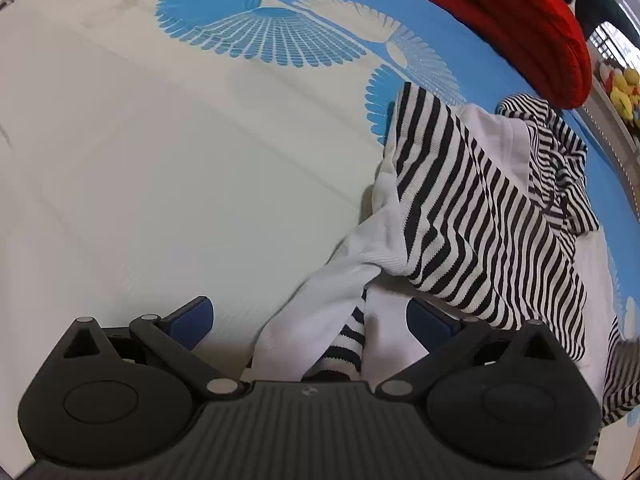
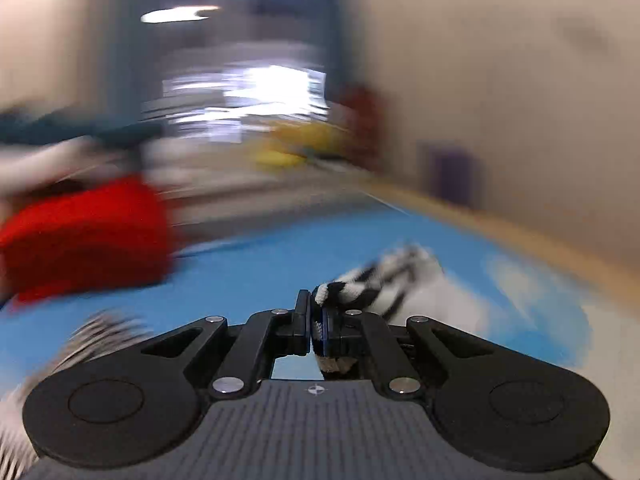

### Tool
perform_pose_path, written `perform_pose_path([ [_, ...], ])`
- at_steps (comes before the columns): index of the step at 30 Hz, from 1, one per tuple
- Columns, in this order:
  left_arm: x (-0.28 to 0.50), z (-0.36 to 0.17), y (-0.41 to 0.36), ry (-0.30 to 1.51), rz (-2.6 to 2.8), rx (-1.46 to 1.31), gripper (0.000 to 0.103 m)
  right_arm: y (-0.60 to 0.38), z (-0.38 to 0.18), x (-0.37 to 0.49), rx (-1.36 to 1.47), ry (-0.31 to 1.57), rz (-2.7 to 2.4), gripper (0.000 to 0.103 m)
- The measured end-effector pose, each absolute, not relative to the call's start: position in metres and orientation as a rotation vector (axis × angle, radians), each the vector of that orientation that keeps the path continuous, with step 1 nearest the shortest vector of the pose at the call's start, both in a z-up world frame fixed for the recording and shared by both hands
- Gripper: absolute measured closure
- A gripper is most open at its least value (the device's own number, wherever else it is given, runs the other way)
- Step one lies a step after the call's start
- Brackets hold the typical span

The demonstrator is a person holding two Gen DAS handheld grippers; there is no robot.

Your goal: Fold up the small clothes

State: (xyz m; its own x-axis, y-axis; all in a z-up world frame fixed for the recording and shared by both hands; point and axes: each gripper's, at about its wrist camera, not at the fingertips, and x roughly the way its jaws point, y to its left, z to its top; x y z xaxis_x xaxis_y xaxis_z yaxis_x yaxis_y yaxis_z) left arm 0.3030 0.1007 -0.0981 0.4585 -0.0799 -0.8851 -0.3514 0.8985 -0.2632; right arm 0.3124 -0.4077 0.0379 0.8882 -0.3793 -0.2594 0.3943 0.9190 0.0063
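A small black-and-white striped garment (image 1: 472, 216) with white panels lies crumpled on the right of the bedsheet (image 1: 160, 160). Its white sleeve with a striped cuff (image 1: 344, 340) runs down between the fingers of my left gripper (image 1: 310, 320). That gripper is open, its blue pads (image 1: 192, 318) standing wide on either side without pressing the cloth. In the blurred right wrist view, my right gripper (image 2: 316, 320) is shut on a striped edge of the garment (image 2: 360, 288), which trails off to the right over the blue sheet.
The sheet is cream with blue fan shapes and a blue band at the back. A red knitted item (image 1: 512, 20) lies at the far right, also seen as a red blur (image 2: 84, 236). Yellow soft toys (image 1: 624, 92) sit beyond the bed's right edge.
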Motion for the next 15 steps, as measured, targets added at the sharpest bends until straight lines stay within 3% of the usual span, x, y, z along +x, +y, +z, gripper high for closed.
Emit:
perform_pose_path([
  [2, 0.302, -0.097, 0.104, 1.087, 0.174, -0.462, 0.000, -0.317, 0.030, 0.310, -0.086, 0.280, -0.180, 0.090],
  [3, 0.302, -0.096, 0.106, 1.085, 0.175, -0.465, 0.000, -0.284, 0.020, 0.306, -0.118, 0.332, -0.077, 0.056],
  [5, 0.301, -0.093, 0.109, 1.075, 0.178, -0.468, 0.000, -0.235, -0.007, 0.293, -0.161, 0.487, 0.058, 0.013],
  [11, 0.297, -0.088, 0.114, 1.060, 0.160, -0.498, 0.000, -0.279, -0.035, 0.231, -0.080, 0.641, -0.016, 0.014],
  [15, 0.298, -0.086, 0.099, 1.049, 0.107, -0.496, 0.000, -0.338, -0.026, 0.216, -0.027, 0.579, -0.243, 0.014],
])
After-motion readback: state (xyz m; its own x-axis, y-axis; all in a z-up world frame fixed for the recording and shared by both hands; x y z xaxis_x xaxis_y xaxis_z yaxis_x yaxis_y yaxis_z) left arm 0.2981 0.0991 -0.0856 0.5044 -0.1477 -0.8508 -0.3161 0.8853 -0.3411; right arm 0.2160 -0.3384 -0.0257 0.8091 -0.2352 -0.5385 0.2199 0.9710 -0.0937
